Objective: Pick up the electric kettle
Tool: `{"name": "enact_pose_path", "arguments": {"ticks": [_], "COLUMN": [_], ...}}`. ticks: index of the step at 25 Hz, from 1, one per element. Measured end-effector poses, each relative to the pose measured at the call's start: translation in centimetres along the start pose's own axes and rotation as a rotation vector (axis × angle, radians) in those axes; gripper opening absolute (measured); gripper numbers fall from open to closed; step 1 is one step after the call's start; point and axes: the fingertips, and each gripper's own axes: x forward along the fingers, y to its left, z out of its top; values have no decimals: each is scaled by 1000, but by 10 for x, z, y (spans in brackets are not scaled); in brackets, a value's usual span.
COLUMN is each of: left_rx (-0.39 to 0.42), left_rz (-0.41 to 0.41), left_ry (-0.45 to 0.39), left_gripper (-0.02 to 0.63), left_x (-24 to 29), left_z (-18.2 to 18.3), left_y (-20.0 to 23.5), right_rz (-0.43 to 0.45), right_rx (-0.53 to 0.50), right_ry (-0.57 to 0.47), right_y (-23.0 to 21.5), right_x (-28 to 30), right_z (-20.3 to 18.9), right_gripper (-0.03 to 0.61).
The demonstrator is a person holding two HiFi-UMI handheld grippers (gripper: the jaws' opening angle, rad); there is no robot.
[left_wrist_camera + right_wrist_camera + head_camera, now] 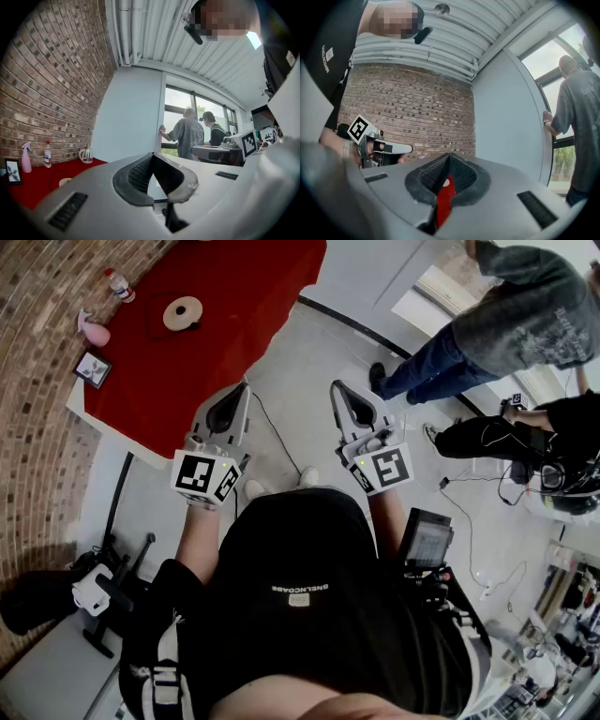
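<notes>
Brick wall, red table [234, 334] ahead: approach step, nothing grabbed yet.
Your left gripper [245, 388] and right gripper [335, 386] are both pinched together, empty; walk up to the electric kettle [86, 155], then open one.

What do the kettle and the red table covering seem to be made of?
The electric kettle looks like clear glass with a pale, probably plastic handle: its body looks see-through, though it is small here. The red table covering seems to be cloth: matte, no gloss.
</notes>
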Motion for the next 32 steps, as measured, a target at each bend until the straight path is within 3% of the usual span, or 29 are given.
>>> {"name": "enact_pose_path", "arguments": {"ticks": [8, 23, 32], "left_rx": [29, 93, 79], "left_rz": [5, 30, 51], "left_ry": [15, 59, 72], "left_gripper": [6, 6, 6], "left_x": [21, 92, 112], "left_z": [-7, -20, -24], "left_y": [-17, -71, -45], "right_rz": [-4, 75, 80], "right_rx": [19, 65, 68], "right_ry": [1, -28, -4], "right_y": [-29, -97, -121], "right_x": [-8, -30, -2], "right_z": [-9, -19, -32], "right_gripper": [6, 6, 6]}}
